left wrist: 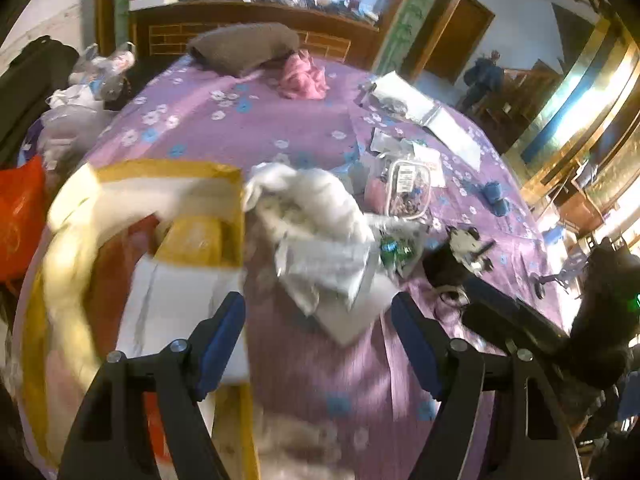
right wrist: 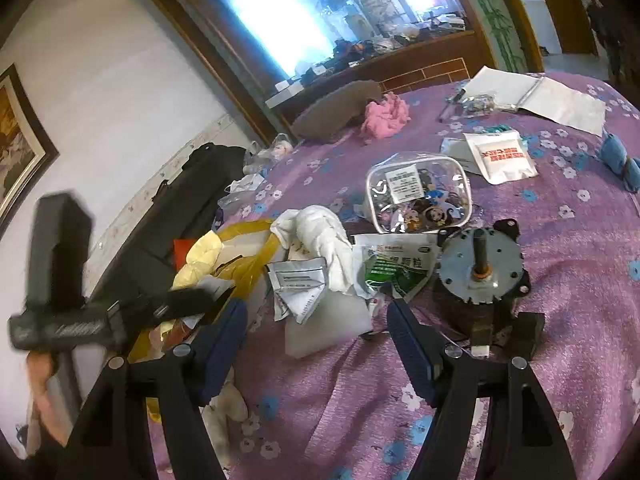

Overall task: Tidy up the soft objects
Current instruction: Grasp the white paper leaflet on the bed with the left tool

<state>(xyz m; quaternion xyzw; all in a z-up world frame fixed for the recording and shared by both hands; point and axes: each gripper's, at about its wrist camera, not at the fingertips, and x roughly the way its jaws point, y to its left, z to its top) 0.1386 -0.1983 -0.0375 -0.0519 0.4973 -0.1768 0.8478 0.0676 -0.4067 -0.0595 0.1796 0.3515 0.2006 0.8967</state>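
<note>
While hovering above the purple flower-printed bedspread (right wrist: 560, 240), holding the left tongs (left wrist: 318, 304) wide open, blue pads well apart, gripping nothing. Holding the right tongs (right wrist: 316, 306) equally wide, likewise clamping nothing, only bedspread and clutter showing between the pads.

Looking down on the crumpled white cloth (right wrist: 320, 232), lying bunched just beside the yellow-rimmed open container (left wrist: 168, 170); being too blurred to tell bag from box. Showing a pale yellow padded thing (right wrist: 200, 256) resting inside that container, at its near rim.

Seeing a silver foil packet (right wrist: 300, 284) lying against the white cloth, partly over a white foam block (right wrist: 324, 320). Lying just right of these, a green-and-white printed sachet (right wrist: 392, 268), touching the cloth's edge. Standing right of the sachet, shaft pointing up, a round grey metal motor (right wrist: 480, 264). Sitting behind the sachet, a clear plastic pouch of cartoon stickers (right wrist: 420, 200).

Resting far back near the headboard, a fluffy pink cloth (left wrist: 300, 74) beside a brown pillow (left wrist: 244, 46), both well apart from the tongs. Lying toward the right edge of the bed, a small blue fabric piece (right wrist: 624, 160).
</note>
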